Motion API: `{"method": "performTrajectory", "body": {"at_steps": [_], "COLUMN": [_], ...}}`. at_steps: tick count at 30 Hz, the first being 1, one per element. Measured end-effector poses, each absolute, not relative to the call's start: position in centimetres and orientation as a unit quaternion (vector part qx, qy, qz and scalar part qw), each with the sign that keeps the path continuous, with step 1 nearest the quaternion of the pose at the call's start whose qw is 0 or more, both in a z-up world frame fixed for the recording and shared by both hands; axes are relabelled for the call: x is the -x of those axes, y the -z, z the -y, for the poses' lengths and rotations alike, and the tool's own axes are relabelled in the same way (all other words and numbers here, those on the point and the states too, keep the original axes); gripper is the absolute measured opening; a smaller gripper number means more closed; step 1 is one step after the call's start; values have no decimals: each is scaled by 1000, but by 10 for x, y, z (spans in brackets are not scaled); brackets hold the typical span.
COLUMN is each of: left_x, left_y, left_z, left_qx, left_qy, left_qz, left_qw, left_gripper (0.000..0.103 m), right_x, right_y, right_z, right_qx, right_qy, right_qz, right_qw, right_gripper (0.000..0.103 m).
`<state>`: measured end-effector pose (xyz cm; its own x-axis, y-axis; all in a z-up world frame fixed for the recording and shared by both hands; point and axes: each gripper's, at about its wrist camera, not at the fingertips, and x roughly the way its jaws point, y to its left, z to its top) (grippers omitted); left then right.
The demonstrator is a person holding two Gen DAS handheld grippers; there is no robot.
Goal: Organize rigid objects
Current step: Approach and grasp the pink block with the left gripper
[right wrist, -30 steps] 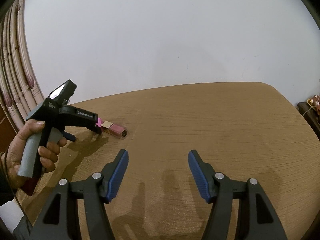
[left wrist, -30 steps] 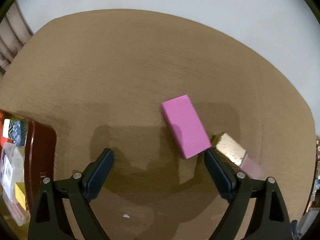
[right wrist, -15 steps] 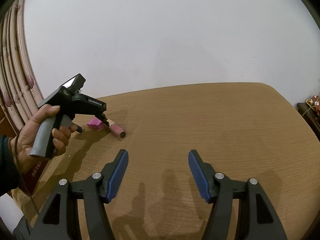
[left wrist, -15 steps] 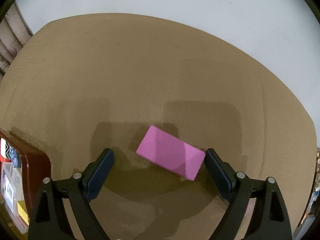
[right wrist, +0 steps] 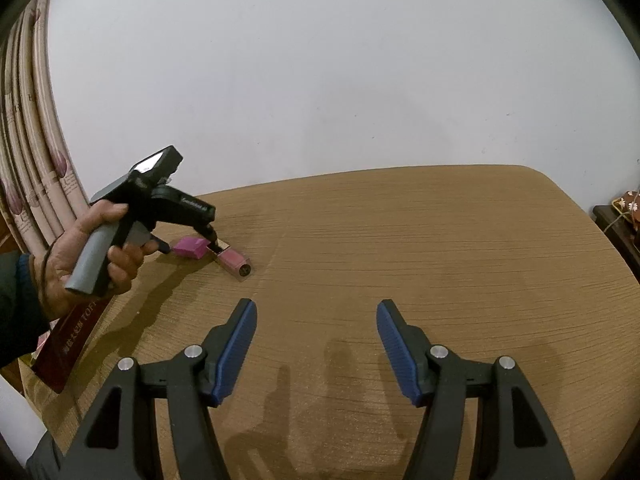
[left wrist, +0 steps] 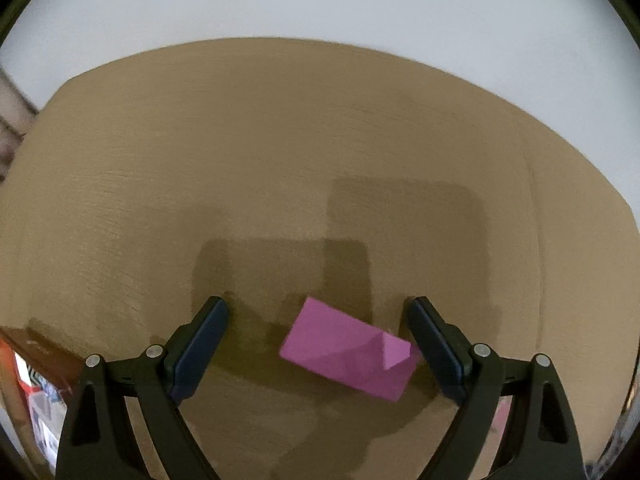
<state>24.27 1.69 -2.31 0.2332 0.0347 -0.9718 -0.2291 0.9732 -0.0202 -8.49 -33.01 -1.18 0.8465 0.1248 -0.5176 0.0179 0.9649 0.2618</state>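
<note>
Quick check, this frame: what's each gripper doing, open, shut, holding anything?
Left gripper: open, pink block lying between its fingers, not clamped.
Right gripper: open, holding nothing, above the table.

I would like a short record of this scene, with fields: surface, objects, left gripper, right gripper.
surface: brown table
objects: pink box lying flat; pink tube with gold end, lying beside the box
left gripper: open, low over the table, the box between its fingers, nearer the right one; contact cannot be told
right gripper: open, empty, over bare table, apart from both objects
</note>
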Motion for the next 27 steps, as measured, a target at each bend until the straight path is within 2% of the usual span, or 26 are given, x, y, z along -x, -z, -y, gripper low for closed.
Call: {"method": "performTrajectory", "body": {"at_steps": [9, 13, 19, 23, 26, 27], "left_x": [-207, -196, -207, -210, -209, -207], "left_y": [21, 12, 15, 19, 18, 18], "left_z": [-16, -13, -30, -38, -33, -31], "left_qx": [36, 26, 153, 201, 213, 212], "left_qy": [-10, -30, -36, -75, -118, -128], "left_qz": [-648, -628, -634, -617, -610, -609], "left_qw": [760, 777, 757, 758, 754, 753], "left_gripper": [91, 91, 91, 91, 80, 73], "right_x": [81, 80, 80, 79, 79, 79], "right_y": [14, 15, 16, 16, 16, 16], "right_z": [330, 330, 329, 330, 329, 329], "right_qx": [-129, -128, -126, -126, -126, -126], "right_qy": [-29, -27, -27, -28, -29, -28], "right_qz": [-278, -279, -280, -280, -280, -280], "right_qw": [952, 951, 951, 951, 951, 951], "right_gripper": [64, 64, 64, 64, 64, 64]}}
